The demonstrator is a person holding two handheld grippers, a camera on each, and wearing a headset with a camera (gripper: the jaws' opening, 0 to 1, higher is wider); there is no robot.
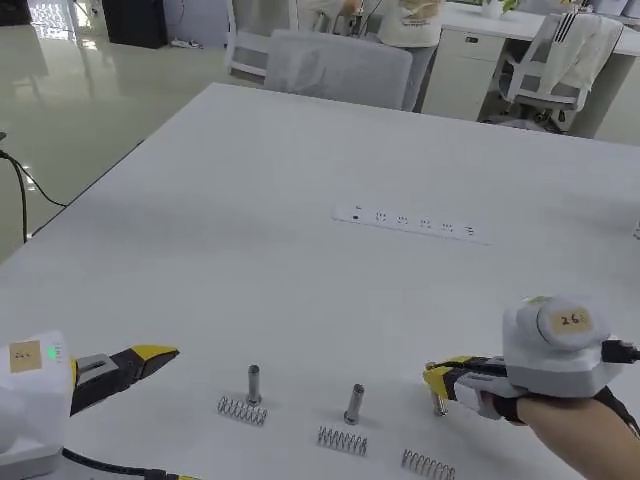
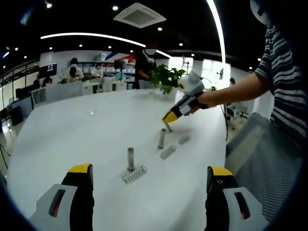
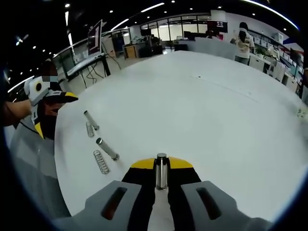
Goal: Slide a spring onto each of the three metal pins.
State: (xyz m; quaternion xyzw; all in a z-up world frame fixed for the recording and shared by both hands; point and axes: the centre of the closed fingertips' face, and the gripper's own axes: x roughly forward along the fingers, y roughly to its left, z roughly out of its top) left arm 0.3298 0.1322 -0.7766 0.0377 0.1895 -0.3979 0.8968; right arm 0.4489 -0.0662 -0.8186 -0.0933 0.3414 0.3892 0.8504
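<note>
White bench point(image 1: 300, 180), power strip point(image 1: 410, 222) lying mid-surface. Left pin point(image 1: 253, 384) and middle pin point(image 1: 354, 402) stand upright near the front edge, apart from each other. A spring lies flat just beside each pin's foot, on the person's side: left spring point(image 1: 242, 410), middle spring point(image 1: 342, 440). Right spring point(image 1: 428, 464) lies farther right, under the right tongs point(image 1: 437, 378). All three springs are off the pins. Right tongs are clamped on the third pin point(image 3: 161, 169), gripped between the yellow tips; whether its lower end touches the bench, cannot tell. Left tongs point(image 1: 160, 356) are spread wide, holding nothing, hovering left of the left pin.
</note>
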